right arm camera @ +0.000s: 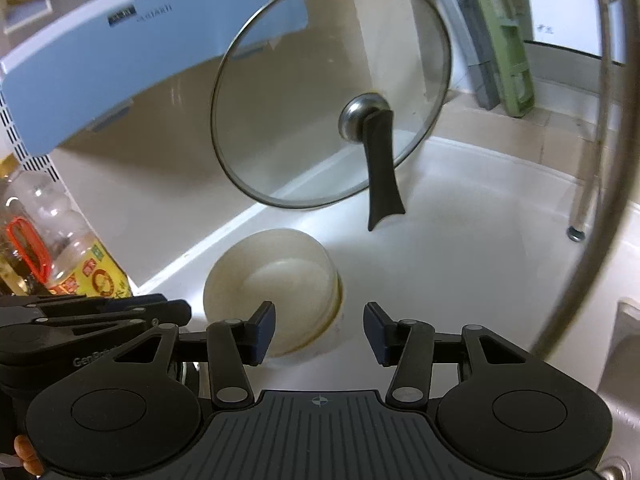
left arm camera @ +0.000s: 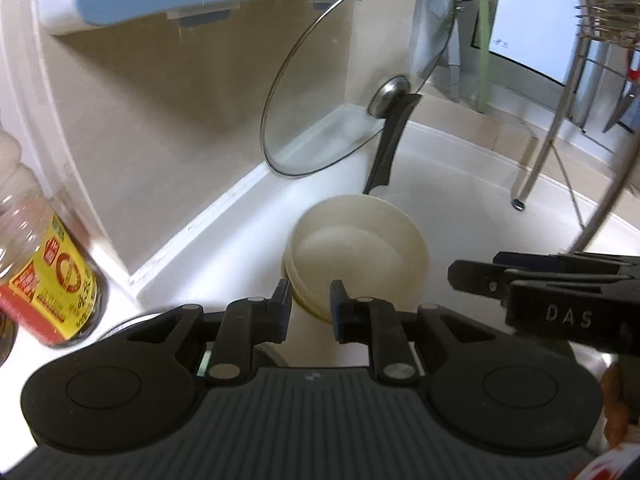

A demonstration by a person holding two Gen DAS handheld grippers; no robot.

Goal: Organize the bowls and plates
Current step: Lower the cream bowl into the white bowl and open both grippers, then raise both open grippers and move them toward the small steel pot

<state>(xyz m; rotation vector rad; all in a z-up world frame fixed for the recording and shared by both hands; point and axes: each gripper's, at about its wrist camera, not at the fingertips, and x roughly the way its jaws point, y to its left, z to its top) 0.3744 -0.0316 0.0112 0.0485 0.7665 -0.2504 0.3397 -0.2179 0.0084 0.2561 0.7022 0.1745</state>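
Note:
A small stack of cream bowls [left arm camera: 356, 256] sits on the white counter [left arm camera: 460, 208] near the wall corner; it also shows in the right wrist view [right arm camera: 276, 284]. My left gripper [left arm camera: 310, 308] is open, its fingertips on either side of the stack's near rim, holding nothing. My right gripper [right arm camera: 320, 332] is open and empty just in front and right of the bowls. The right gripper also shows at the right edge of the left wrist view [left arm camera: 540, 284]. The left gripper shows at the left edge of the right wrist view [right arm camera: 96, 312].
A glass pot lid [left arm camera: 356, 80] with a black handle [right arm camera: 382, 168] hangs above the bowls. A blue range hood [right arm camera: 132, 64] is at upper left. An oil bottle [left arm camera: 44, 264] stands at the left. A metal dish rack [left arm camera: 592, 92] stands at the right.

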